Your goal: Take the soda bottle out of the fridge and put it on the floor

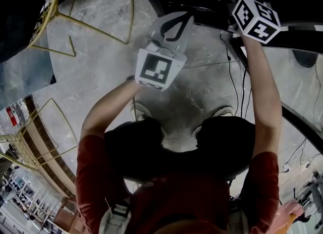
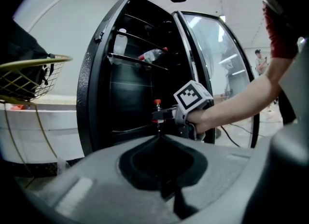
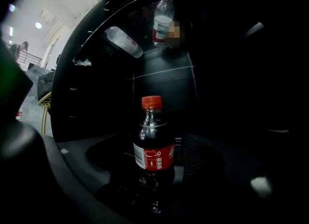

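Right tool (image 3: 155,172) snug around soda bottle (image 3: 153,153)

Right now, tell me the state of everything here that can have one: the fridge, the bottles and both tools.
fridge door: open wide.
soda bottle: upright, cap on, between the right tool's jaws.
right tool: shut on the soda bottle, reaching into the fridge.
left tool: shut, empty, held back outside the fridge.
clear bottle, upper shelf: lying on its side.
labelled bottle beside it: upright.
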`<state>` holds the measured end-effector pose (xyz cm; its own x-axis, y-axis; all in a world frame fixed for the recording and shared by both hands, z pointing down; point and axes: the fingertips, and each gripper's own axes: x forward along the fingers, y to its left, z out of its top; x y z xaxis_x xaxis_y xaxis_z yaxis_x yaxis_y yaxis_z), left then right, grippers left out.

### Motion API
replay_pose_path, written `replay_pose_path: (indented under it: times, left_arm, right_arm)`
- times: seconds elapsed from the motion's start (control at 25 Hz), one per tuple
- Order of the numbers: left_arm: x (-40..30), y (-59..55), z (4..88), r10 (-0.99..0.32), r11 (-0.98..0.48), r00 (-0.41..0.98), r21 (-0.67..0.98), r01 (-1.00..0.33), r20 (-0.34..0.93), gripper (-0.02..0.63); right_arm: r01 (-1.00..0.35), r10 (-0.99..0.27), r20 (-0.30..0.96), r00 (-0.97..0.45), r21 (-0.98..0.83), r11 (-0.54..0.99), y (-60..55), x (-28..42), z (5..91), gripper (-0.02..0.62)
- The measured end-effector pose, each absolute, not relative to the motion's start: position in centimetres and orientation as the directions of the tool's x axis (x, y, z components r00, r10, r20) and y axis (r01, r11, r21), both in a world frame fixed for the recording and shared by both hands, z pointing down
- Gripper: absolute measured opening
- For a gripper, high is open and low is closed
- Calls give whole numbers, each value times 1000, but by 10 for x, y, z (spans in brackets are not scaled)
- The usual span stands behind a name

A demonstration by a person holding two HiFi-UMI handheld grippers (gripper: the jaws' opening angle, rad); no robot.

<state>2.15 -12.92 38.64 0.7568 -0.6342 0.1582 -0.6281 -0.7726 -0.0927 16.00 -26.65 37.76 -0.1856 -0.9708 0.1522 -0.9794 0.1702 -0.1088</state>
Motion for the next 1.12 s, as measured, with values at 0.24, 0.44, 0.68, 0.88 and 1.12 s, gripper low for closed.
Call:
replay_pose_path:
  times: [0.24, 0.44, 0.68, 0.88, 1.12]
  left_arm:
    - [21, -129, 390, -633, -773, 755, -95, -627, 169, -2]
    - [21, -128, 393, -633, -773, 754, -97, -627, 174, -2]
    - [20, -127, 394, -633, -773, 753, -99, -627, 180, -2]
    - [20, -127, 398, -633, -773, 751, -99, -627, 189, 0]
    - [20, -125, 402, -631, -774, 750, -98, -626, 198, 0]
  right_arm:
    - [-976, -967, 158, -200, -114, 183, -268, 160, 380, 360]
    - [-976, -965, 164, -206, -99, 192, -268, 160, 383, 360]
    - [-977, -961, 180, -210, -79, 199, -270, 156, 388, 360]
    - [-980, -964, 182, -196, -69, 186, -272, 159, 391, 302]
    - [-982, -968, 167, -188, -59, 181, -271, 161, 392, 284]
